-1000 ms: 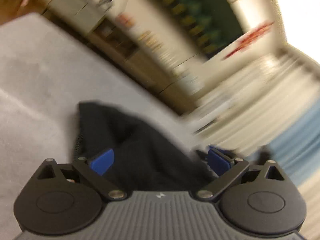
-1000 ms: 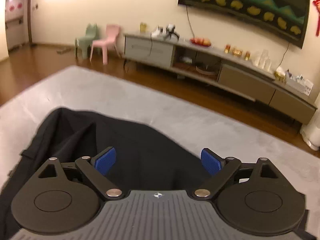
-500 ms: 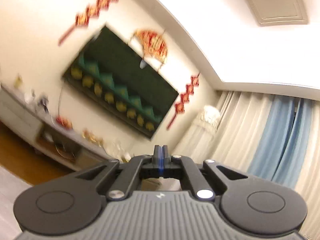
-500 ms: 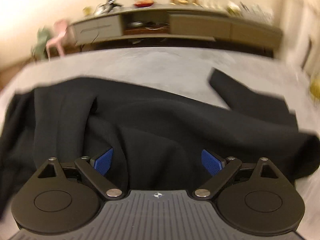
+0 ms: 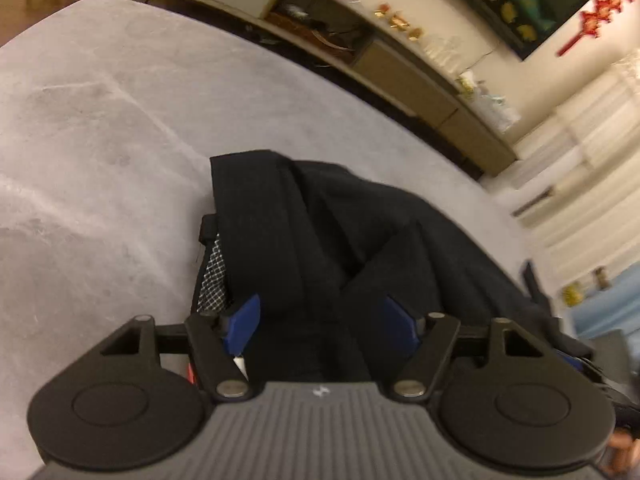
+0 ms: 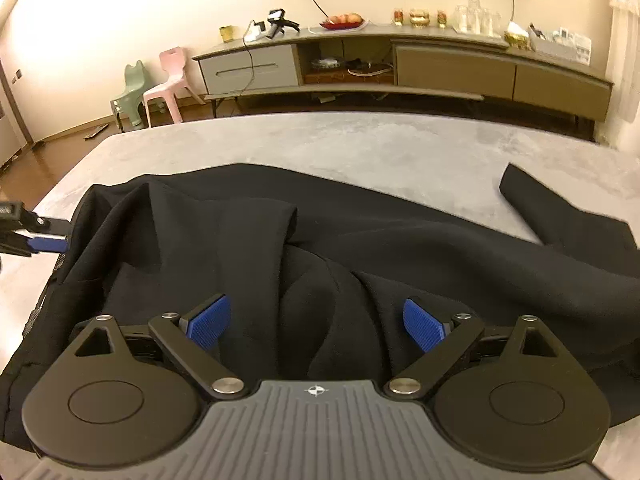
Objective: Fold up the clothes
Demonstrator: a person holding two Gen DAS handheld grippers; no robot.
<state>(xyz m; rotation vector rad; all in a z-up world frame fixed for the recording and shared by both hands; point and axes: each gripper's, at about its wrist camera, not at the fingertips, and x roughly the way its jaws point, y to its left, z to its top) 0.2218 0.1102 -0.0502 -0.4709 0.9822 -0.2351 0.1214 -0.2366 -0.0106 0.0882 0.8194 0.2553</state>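
Note:
A black garment (image 6: pixel 360 240) lies crumpled on a grey surface (image 6: pixel 360 140), with one sleeve or leg end (image 6: pixel 560 208) stretched out to the right. It also shows in the left wrist view (image 5: pixel 320 240), with a checked lining (image 5: pixel 214 276) at its left edge. My right gripper (image 6: pixel 316 322) is open just above the garment's middle, holding nothing. My left gripper (image 5: pixel 322 322) is open over the garment's left end, with fabric between its blue pads (image 5: pixel 244 320). The left gripper also appears at the garment's left edge in the right wrist view (image 6: pixel 44 242).
A long low TV cabinet (image 6: pixel 400 64) with small items on top stands along the far wall. Two small plastic chairs, one green (image 6: pixel 130 94) and one pink (image 6: pixel 170 80), stand on the wood floor at the left. Curtains (image 5: pixel 580 140) hang at the right.
My left gripper was shut and pointing up at the wall half a second ago; it has swung down to the garment's left end and opened. My right gripper stays open over the garment.

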